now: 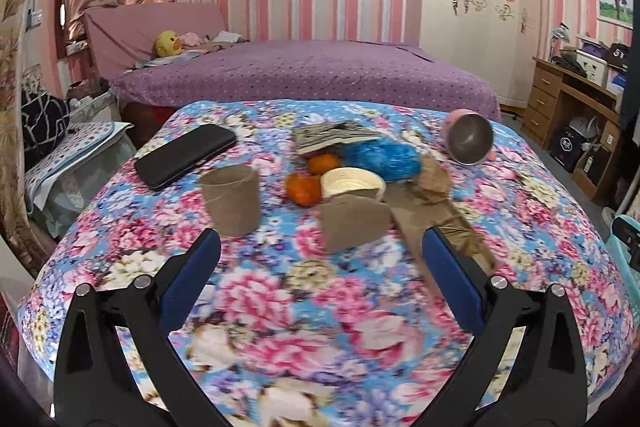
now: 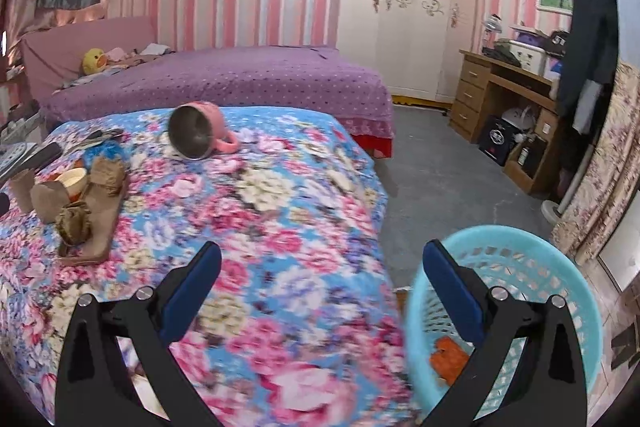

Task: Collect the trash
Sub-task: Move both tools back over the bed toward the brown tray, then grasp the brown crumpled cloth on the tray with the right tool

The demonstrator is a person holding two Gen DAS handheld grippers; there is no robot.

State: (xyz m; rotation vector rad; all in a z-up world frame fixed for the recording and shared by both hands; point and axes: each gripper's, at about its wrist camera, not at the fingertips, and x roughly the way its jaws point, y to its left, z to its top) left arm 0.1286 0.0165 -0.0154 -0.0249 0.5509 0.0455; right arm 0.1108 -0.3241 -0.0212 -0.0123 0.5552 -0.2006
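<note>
Trash lies on the floral blanket [image 1: 320, 307]: a brown cardboard tube [image 1: 230, 199], orange peels [image 1: 304, 187], a white paper bowl [image 1: 354, 183], a blue plastic bag [image 1: 384, 155], torn brown paper [image 1: 354, 223] and a cardboard strip [image 1: 436, 223]. My left gripper [image 1: 320, 259] is open and empty, just short of the torn paper. My right gripper [image 2: 320, 267] is open and empty, over the blanket's edge beside a turquoise basket [image 2: 520, 259] that holds an orange scrap [image 2: 448, 359]. The trash pile also shows at the left of the right wrist view [image 2: 88, 203].
A black phone [image 1: 186, 155] lies at the back left of the blanket. A pink mug [image 1: 468, 141] lies on its side at the back right. A purple bed [image 1: 304, 71] stands behind, a wooden desk [image 2: 508, 95] to the right, with grey floor [image 2: 440, 167] between.
</note>
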